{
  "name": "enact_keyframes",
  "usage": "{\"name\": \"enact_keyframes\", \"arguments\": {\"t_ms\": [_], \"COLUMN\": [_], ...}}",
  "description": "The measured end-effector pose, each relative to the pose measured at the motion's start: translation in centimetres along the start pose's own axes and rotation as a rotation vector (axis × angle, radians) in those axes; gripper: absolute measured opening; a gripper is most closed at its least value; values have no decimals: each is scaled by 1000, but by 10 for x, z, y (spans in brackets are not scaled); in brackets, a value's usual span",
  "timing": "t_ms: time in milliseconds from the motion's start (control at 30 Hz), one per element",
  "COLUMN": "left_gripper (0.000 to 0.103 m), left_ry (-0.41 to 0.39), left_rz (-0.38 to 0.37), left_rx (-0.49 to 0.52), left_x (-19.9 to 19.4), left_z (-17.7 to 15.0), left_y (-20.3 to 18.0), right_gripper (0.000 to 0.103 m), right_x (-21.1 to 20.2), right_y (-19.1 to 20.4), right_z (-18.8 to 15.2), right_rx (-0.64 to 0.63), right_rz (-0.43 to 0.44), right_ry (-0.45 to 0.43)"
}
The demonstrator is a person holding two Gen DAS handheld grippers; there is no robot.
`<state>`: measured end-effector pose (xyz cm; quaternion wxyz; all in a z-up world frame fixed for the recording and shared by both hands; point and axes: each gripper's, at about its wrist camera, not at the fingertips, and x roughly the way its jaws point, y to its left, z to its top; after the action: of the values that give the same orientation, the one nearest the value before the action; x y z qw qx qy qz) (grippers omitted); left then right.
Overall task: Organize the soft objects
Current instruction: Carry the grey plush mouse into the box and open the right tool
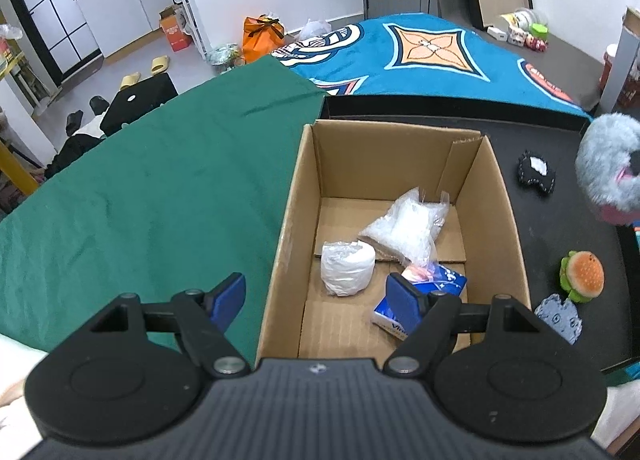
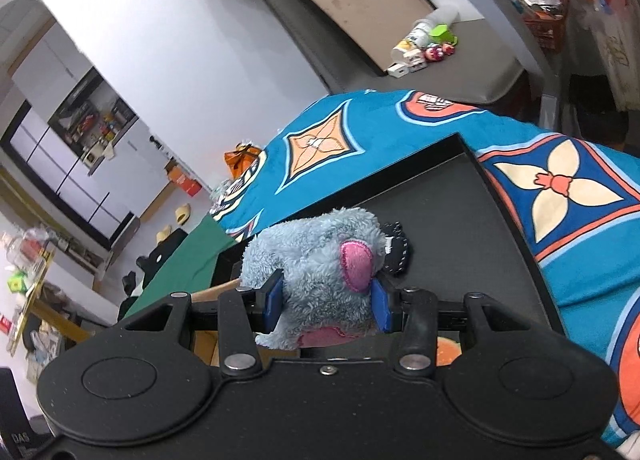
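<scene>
My right gripper (image 2: 326,300) is shut on a grey-blue plush toy (image 2: 316,256) with pink patches, held up above the black tray (image 2: 440,220). The same plush toy (image 1: 608,168) shows at the right edge of the left wrist view. My left gripper (image 1: 320,296) is open with nothing between its fingers, over the near left wall of the open cardboard box (image 1: 304,180). Inside the box lie a wrapped white roll (image 1: 347,268), a clear plastic bag (image 1: 408,224) and a blue tissue pack (image 1: 440,284). A black fabric piece (image 1: 537,172), a burger plush (image 1: 582,276) and a grey-blue fabric piece (image 1: 560,318) lie on the black tray (image 1: 540,228).
A green cloth (image 1: 160,188) covers the surface left of the box. Behind it lies a blue patterned blanket (image 1: 432,56). Small items (image 1: 520,30) stand on a dark table at the back right. Slippers (image 1: 154,66) and an orange bag (image 1: 262,36) are on the floor.
</scene>
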<state>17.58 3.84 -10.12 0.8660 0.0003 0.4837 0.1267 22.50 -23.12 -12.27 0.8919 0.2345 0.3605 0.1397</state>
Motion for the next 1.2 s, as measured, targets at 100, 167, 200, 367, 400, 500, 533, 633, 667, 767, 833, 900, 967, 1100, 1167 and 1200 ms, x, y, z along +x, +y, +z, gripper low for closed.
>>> {"name": "enact_keyframes", "arguments": {"t_ms": [100,167,200,367,400,500,533,633,667,767,833,900,967,1100,1167,1200], "left_gripper": [76,76,76,75,75,72,72,64,61,46,38,32,28,19,17,15], "left_ry": [-8,-14,-17,-20,-21,-25,-29,-36,-38,-27,-25,-25,-23,-18,-15,-14], "left_rz": [-13,-16,-20,-51,-56,-78,-83,-99,-105,-132,-149,-162,-170,-183,-192,-196], "left_rx": [-13,-26,-35,-65,-72,-93,-97,-109,-118,-145,-158,-171,-188,-228,-247,-255], "left_x": [-1,0,0,1,1,3,4,7,8,13,16,18,20,26,28,29], "left_z": [-1,-3,-4,-12,-13,-16,-18,-22,-24,-27,-28,-29,-30,-32,-33,-34], "left_y": [4,7,9,19,22,27,28,32,34,40,43,46,50,57,62,64], "right_gripper": [43,43,43,44,44,44,44,44,44,44,44,44,44,44,43,43], "right_x": [1,2,3,5,6,9,11,14,15,20,24,29,33,40,45,47], "right_y": [9,17,21,37,40,50,53,63,68,80,88,95,102,116,122,126], "right_z": [-4,-7,-8,-15,-17,-20,-21,-24,-25,-29,-30,-32,-34,-39,-41,-43], "right_rx": [-35,-61,-75,-121,-127,-142,-148,-180,-189,-222,-245,-264,-287,-335,-352,-369], "right_rz": [1,6,9,31,30,38,39,43,45,47,44,43,43,41,43,40], "right_ry": [3,7,11,22,21,24,26,28,29,33,37,41,42,49,55,58]}}
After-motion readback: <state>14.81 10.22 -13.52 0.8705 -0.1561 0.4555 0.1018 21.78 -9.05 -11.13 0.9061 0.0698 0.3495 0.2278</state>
